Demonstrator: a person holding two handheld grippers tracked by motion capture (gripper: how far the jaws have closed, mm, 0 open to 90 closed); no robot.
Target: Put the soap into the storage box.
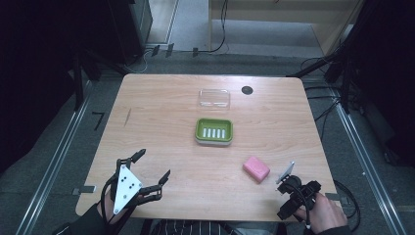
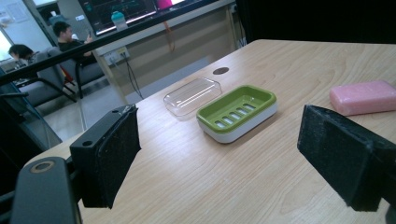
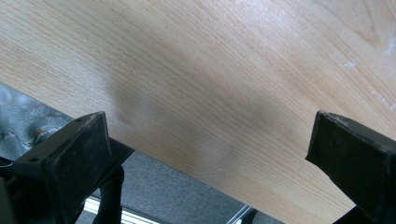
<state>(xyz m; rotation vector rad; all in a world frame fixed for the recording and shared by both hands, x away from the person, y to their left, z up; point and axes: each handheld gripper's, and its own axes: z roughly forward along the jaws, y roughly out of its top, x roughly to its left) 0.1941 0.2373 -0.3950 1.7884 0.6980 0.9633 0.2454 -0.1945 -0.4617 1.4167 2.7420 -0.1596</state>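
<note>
A green soap dish [image 1: 214, 131] [image 2: 237, 112] on a white base sits mid-table. Its clear plastic lid [image 1: 214, 98] [image 2: 192, 95] lies just beyond it. A pink soap bar [image 1: 256, 169] [image 2: 363, 96] rests on the wood to the front right of the dish. My left gripper [image 1: 155, 165] [image 2: 219, 158] hovers open over the front left part of the table, aimed toward the dish, nothing between its pads. My right gripper [image 1: 288, 188] [image 3: 210, 154] is held at the front right corner, jaws wide apart and empty, looking down at the table edge.
The wooden table [image 1: 161, 122] [image 3: 224, 70] has a dark round cable hole [image 1: 247, 90] [image 2: 220, 71] near its far edge. Grey floor with rails and cables surrounds it. People sit in chairs [image 2: 42, 70] far off in the left gripper view.
</note>
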